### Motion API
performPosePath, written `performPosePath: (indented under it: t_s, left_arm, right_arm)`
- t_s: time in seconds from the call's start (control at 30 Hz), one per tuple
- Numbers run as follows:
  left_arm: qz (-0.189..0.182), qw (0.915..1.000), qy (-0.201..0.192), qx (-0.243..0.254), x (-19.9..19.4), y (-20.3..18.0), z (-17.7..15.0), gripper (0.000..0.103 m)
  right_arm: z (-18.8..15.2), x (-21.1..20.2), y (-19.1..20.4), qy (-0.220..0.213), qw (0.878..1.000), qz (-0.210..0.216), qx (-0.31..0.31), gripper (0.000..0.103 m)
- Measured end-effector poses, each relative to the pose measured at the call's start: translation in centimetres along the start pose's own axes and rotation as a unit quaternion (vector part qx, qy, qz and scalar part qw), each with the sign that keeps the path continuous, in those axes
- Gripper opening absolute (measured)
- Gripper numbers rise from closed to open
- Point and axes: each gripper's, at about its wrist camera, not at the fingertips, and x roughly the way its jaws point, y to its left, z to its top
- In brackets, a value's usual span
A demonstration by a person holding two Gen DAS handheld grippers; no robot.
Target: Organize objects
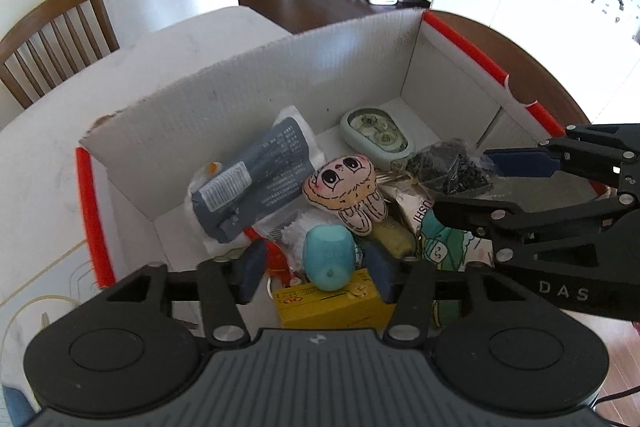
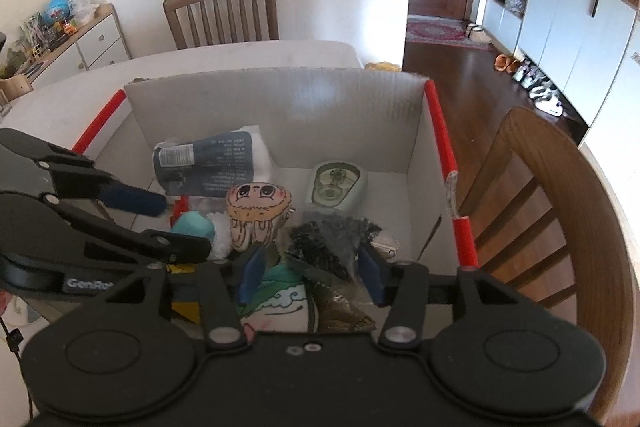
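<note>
Box (image 1: pixel 256 99) of clutter on white table (image 1: pixel 36 163), wooden chairs near; both tools released.

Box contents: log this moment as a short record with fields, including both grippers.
container: white cardboard box with red edges, on a table
inside: grey packet, cartoon plush, pale green case, yellow carton, bag of dark bits
left gripper: open, teal cup between the jaws
right gripper: open, over the bag of dark bits
</note>
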Motion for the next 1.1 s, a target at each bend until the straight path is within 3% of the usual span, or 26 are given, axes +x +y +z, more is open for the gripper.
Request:
performPosePath:
  t_s: [0.4, 0.93, 1.0, 1.1]
  left_arm:
    - [-0.017, 0.9983, -0.054, 0.009, -4.9, 1.5, -1.4, 0.058]
    - [-0.039, 0.9923, -0.114, 0.028, -11.7, 5.2, -4.9, 0.064]
    - [-0.042, 0.9914, -0.120, 0.031, -12.3, 5.6, -5.4, 0.067]
    - [-0.044, 0.9892, -0.136, 0.032, -13.5, 6.3, -6.3, 0.081]
  right_arm:
    - [-0.1, -4.0, 1.7, -0.036, 0.999, -0.003, 0.035, 0.056]
    - [-1.2, -9.0, 8.1, -0.089, 0.993, -0.019, 0.074, 0.065]
    - [-1.4, -9.5, 8.7, -0.093, 0.992, -0.022, 0.081, 0.069]
    - [-1.9, -10.2, 9.7, -0.102, 0.990, -0.025, 0.090, 0.074]
